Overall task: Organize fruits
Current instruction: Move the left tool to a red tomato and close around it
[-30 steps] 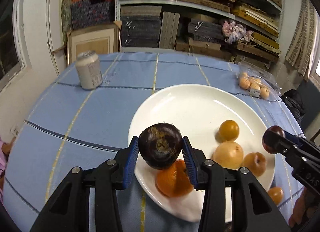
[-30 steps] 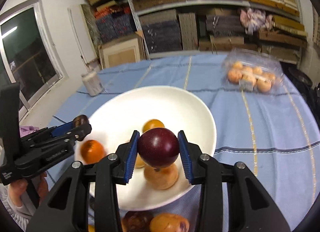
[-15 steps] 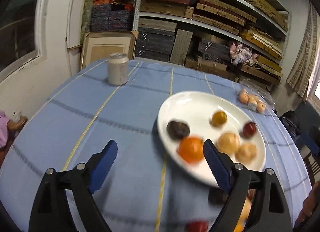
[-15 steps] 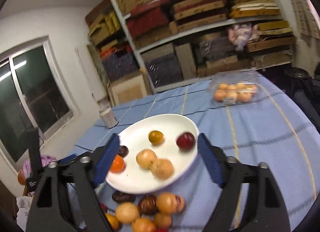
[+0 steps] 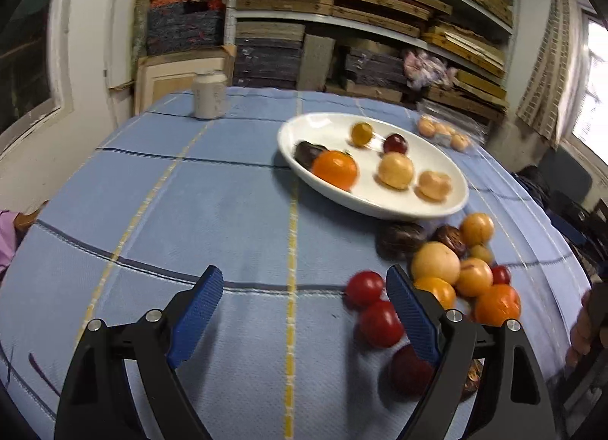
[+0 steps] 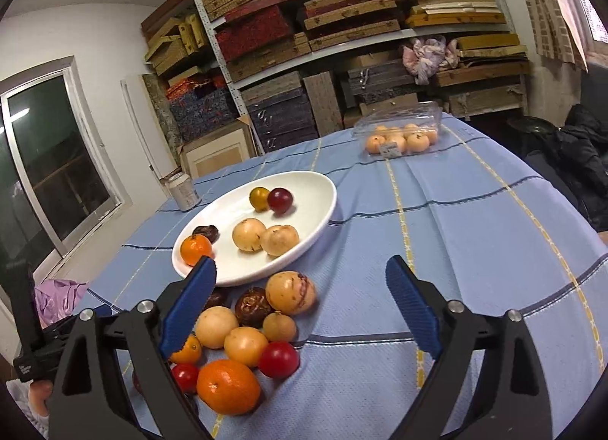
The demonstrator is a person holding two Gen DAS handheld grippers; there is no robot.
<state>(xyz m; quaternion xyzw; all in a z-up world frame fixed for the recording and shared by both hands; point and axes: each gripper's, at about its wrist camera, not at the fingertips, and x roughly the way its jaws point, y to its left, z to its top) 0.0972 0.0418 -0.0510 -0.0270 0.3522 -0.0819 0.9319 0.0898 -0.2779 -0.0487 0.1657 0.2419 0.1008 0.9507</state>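
A white plate (image 5: 448,170) (image 6: 319,212) on the blue tablecloth holds several fruits: an orange (image 5: 335,169) (image 6: 195,249), a dark fruit (image 5: 306,152), a red plum (image 6: 280,200) and pale round fruits. A pile of loose fruits (image 5: 456,269) (image 6: 247,333) lies on the cloth in front of the plate. My left gripper (image 5: 300,307) is open and empty, left of the pile. My right gripper (image 6: 300,299) is open and empty above the pile's near side.
A drink can (image 5: 208,96) (image 6: 183,191) stands at the table's far left. A clear plastic box of small oranges (image 6: 402,136) (image 5: 444,132) sits at the far right. Shelves of stacked boxes stand behind the table.
Both grippers let go of their fruits onto the plate, opened wide, and pulled back toward the near edge; the loose pile has come into view.
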